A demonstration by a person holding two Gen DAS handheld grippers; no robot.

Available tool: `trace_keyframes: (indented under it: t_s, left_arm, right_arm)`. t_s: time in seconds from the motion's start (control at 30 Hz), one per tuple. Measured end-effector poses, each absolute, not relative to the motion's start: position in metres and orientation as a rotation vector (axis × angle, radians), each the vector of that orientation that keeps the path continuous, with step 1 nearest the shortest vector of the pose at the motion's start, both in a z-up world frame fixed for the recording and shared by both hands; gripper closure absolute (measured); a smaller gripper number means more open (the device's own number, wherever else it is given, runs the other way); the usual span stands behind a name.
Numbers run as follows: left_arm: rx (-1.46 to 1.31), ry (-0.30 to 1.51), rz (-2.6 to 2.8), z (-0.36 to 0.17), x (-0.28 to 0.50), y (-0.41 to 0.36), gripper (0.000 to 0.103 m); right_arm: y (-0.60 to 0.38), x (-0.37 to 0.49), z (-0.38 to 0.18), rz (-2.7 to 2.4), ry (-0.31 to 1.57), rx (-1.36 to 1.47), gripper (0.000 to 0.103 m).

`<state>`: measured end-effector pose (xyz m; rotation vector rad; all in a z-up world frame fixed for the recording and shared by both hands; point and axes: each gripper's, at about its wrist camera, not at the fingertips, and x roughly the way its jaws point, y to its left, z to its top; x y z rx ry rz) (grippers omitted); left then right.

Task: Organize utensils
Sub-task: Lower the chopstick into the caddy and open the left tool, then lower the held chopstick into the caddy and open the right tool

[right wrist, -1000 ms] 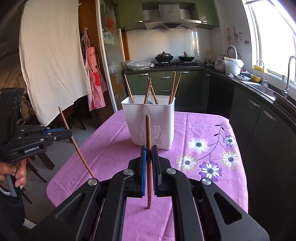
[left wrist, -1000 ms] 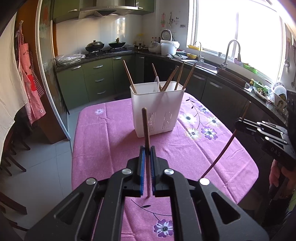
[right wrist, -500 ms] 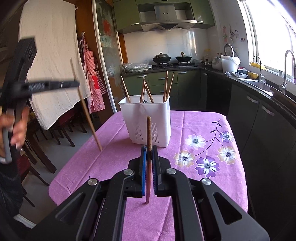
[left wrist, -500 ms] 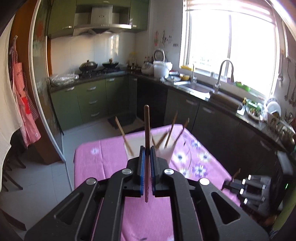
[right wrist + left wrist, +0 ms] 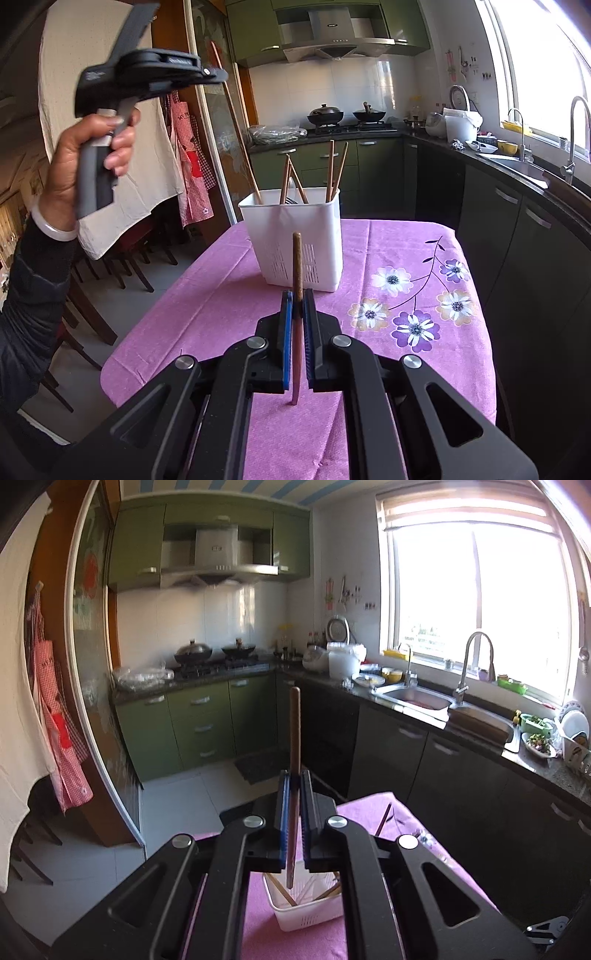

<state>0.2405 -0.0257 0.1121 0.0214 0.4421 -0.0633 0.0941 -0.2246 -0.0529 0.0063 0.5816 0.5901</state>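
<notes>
The left gripper (image 5: pixel 291 775) is clamped on an upright wooden chopstick (image 5: pixel 294 731) above the white utensil basket (image 5: pixel 306 914), while the right gripper (image 5: pixel 297 295) pinches another chopstick (image 5: pixel 297 262) over the pink tablecloth (image 5: pixel 207 295), near the basket.

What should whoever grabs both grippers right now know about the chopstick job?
Left gripper: shut on a chopstick, held upright above the white holder; its lower tip hangs just over the opening.
Right gripper: shut on another chopstick, upright, short of the holder, over the purple tablecloth.
Done: several chopsticks already lean inside the holder.
Left: lower and release the left chopstick into the holder, then bring the right one over and drop it in. Watch that the raised left rig does not tip the holder.
</notes>
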Motion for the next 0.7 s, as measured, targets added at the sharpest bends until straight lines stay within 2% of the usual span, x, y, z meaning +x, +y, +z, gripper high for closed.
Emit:
trace_keyframes:
  t_s: [0.33, 0.43, 0.5, 0.57, 0.63, 0.7]
  left_arm:
    - [-0.020, 0.626, -0.061, 0.035, 0.272, -0.012, 0.097]
    - [-0.011, 0.665, -0.066, 0.017, 0.273, -0.012, 0.089]
    - [-0.010, 0.675, -0.064, 0.009, 0.270, -0.011, 0.065]
    - [-0.017, 0.658, -0.065, 0.006, 0.260, -0.007, 0.056]
    - [-0.031, 0.615, -0.060, 0.009, 0.241, -0.004, 0.039]
    - [-0.041, 0.557, -0.043, 0.014, 0.218, -0.002, 0.008]
  right_arm:
    - [-0.217, 0.107, -0.043, 0.605, 0.579, -0.010, 0.096]
    - [-0.211, 0.113, -0.033, 0.620, 0.570, -0.016, 0.096]
    - [-0.207, 0.119, -0.023, 0.630, 0.558, -0.018, 0.096]
    - [-0.204, 0.125, -0.010, 0.640, 0.539, -0.017, 0.096]
    - [-0.201, 0.131, 0.004, 0.649, 0.512, -0.012, 0.096]
    - [-0.198, 0.137, 0.024, 0.648, 0.468, -0.004, 0.096]
